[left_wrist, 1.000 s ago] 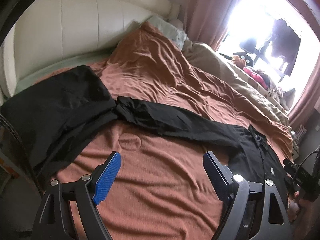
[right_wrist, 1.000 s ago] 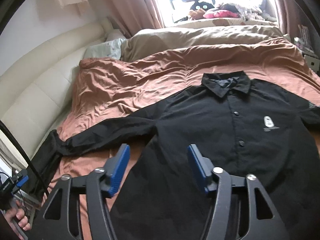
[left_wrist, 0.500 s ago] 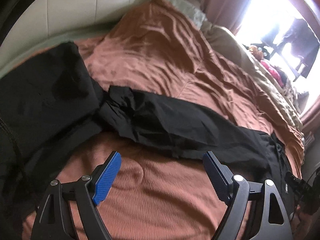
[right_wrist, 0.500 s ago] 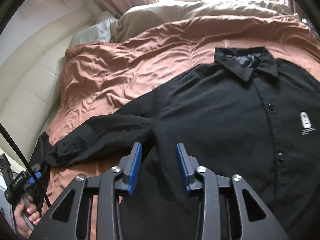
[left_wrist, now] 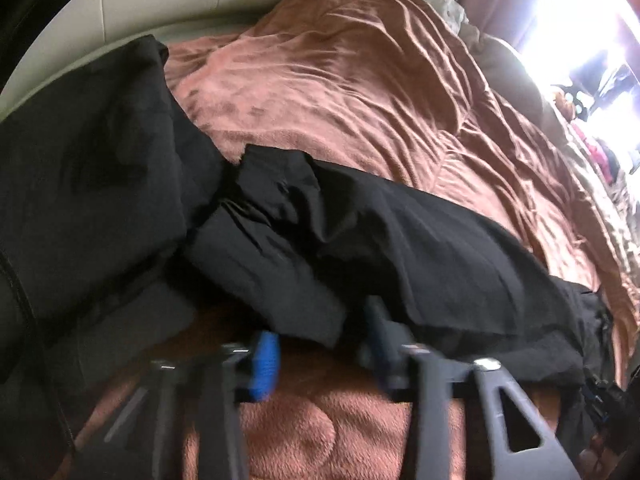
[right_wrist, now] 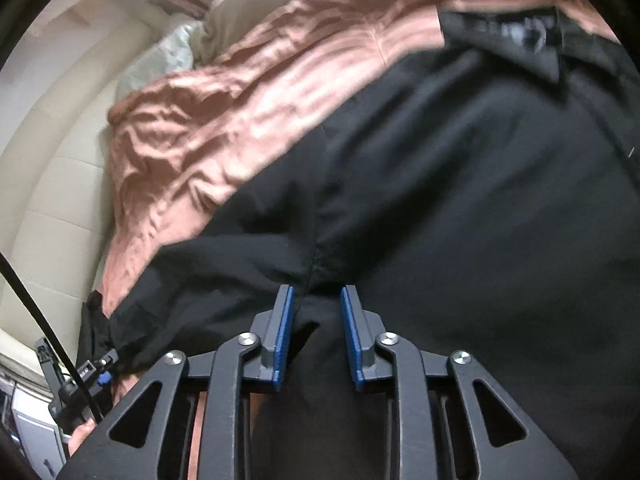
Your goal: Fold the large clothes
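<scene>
Your left hand-held gripper [left_wrist: 320, 344] is closing on the cuff end of the black shirt [left_wrist: 400, 256]: the sleeve's loose edge lies between the jaws, but motion blur keeps you from telling whether the pads already bite. Your right hand-held gripper [right_wrist: 316, 332] is closing too, its jaws narrow, with the shirt's underarm seam bunched between the blue pads [right_wrist: 283, 328]; a sliver of gap shows on either side of the fabric, so I would not call that a firm grip yet. The shirt lies flat and face-up on the bed [left_wrist: 360, 88], sleeve stretched out sideways from the body, collar [right_wrist: 516, 44] on the far side of the shirt from you.

Judging by this, you are at the pinch for the first sleeve fold. Next, let both grips seat, then lift the sleeve only slightly and carry it across onto the shirt's body, keeping the two grippers level with each other.

Beside the shirt's cuff lies another dark garment [left_wrist: 80, 168]; where one ends and the other begins is hard to make out. The shirt's hem and far sleeve are cut off
</scene>
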Action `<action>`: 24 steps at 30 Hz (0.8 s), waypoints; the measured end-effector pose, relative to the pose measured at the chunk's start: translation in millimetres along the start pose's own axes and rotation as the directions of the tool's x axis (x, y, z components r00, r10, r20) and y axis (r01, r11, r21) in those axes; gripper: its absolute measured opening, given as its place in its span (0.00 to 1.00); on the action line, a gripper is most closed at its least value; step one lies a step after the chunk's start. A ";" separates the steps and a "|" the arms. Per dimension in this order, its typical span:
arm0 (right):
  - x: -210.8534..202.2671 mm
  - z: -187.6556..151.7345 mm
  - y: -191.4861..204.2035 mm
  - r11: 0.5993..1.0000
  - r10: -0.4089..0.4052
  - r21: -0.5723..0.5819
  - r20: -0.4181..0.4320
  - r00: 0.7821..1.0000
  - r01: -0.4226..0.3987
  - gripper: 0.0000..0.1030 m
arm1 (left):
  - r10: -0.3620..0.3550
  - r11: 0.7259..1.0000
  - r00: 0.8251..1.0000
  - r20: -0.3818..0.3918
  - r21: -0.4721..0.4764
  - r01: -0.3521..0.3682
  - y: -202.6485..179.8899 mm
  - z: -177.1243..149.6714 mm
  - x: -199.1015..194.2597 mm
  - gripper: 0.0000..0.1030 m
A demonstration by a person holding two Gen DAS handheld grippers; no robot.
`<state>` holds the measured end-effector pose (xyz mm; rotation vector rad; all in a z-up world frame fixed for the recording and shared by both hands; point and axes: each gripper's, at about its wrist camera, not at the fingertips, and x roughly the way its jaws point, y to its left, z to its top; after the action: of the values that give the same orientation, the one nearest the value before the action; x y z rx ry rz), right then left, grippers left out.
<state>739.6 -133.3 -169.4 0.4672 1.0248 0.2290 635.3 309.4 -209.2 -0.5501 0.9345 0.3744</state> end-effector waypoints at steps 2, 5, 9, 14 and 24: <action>4.6 1.7 -4.2 1.000 0.000 0.004 -0.003 1.000 0.000 0.14 | -0.001 1.000 1.000 -0.004 0.008 0.001 -3.9 2.7 -0.6 0.07; 0.1 6.6 -1.4 1.000 0.008 0.003 -0.035 0.999 -0.008 0.13 | 0.011 0.999 0.999 0.033 0.032 -0.012 -15.6 8.5 -15.2 0.03; -19.6 13.9 -4.5 0.994 0.074 0.082 -0.043 0.996 -0.070 0.14 | -0.045 0.997 0.993 0.109 0.068 0.037 -42.5 24.9 -57.8 0.03; -62.0 12.9 -4.5 0.991 0.109 0.080 0.011 0.994 -0.110 0.20 | -0.124 0.985 0.972 0.198 0.146 0.096 -88.0 46.9 -119.2 0.02; -170.1 -20.7 -34.1 0.995 0.065 0.065 0.195 0.979 -0.079 0.59 | -0.335 0.898 0.901 0.276 0.382 0.217 -217.5 50.5 -218.7 0.02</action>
<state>634.5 -225.2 -64.3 0.5820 0.8291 0.2068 663.4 150.2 58.2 -0.2787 0.5589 0.0333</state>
